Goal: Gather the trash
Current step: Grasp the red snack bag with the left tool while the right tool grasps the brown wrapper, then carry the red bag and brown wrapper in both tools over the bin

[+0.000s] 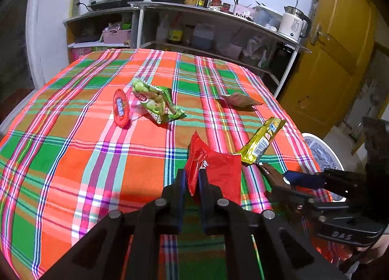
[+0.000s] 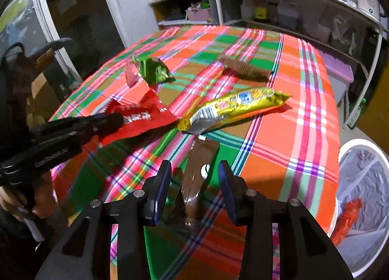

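Note:
My left gripper [image 1: 193, 174] is shut on a red wrapper [image 1: 214, 170] and holds it just above the plaid tablecloth [image 1: 73, 146]; the wrapper also shows in the right wrist view [image 2: 143, 119]. My right gripper [image 2: 194, 170] is open with a brown wrapper [image 2: 198, 173] lying between its fingers; in the left wrist view the right gripper [image 1: 287, 178] is at the right. A yellow wrapper [image 2: 233, 107] lies just beyond. A green snack bag [image 1: 155, 102], a red round lid [image 1: 121, 107] and another brown wrapper [image 1: 240, 101] lie farther back.
A white bin [image 2: 364, 195] with a grey liner stands right of the table, with an orange wrapper [image 2: 346, 219] inside. Metal shelves [image 1: 206, 27] with pots, bottles and a kettle [image 1: 294, 23] stand behind the table. A yellow door [image 1: 335, 49] is at the right.

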### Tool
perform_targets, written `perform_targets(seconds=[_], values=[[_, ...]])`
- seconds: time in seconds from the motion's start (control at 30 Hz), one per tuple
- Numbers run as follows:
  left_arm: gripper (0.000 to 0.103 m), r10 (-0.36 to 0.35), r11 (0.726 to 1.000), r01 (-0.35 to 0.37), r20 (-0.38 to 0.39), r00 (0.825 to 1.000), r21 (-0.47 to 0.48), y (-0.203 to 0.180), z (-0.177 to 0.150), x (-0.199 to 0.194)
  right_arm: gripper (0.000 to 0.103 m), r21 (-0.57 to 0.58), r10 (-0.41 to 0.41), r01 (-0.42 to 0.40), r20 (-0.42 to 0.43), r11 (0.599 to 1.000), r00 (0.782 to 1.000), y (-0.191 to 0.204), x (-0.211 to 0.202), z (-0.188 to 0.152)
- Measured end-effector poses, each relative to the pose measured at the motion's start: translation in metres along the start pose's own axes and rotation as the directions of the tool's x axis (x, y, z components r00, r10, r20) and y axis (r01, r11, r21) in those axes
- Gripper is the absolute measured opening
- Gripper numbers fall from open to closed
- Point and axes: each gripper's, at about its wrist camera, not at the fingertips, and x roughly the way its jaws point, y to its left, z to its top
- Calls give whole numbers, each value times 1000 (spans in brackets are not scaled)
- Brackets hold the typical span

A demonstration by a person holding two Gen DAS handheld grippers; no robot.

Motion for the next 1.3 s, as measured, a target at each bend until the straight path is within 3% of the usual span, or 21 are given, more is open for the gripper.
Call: perform_targets(seconds=[0.03, 0.1, 0.83, 1.3], values=[[10, -1, 1000, 1, 0, 1000, -1, 1, -1, 0, 38, 0, -6, 6, 6, 1000, 1000, 0, 0, -1], [10, -2, 1000, 2, 1, 1000, -2, 1, -1, -1, 20, 13, -10, 10, 12, 1000, 1000, -2, -1, -1], [9, -25, 1000, 23, 78, 997, 17, -21, 3, -43, 19, 77, -47, 35, 164, 996, 985, -14, -72, -19], [9, -127, 986, 119, 67, 990, 118, -81, 5, -45, 19, 148, -115, 85, 210, 985, 971, -42, -107, -35]])
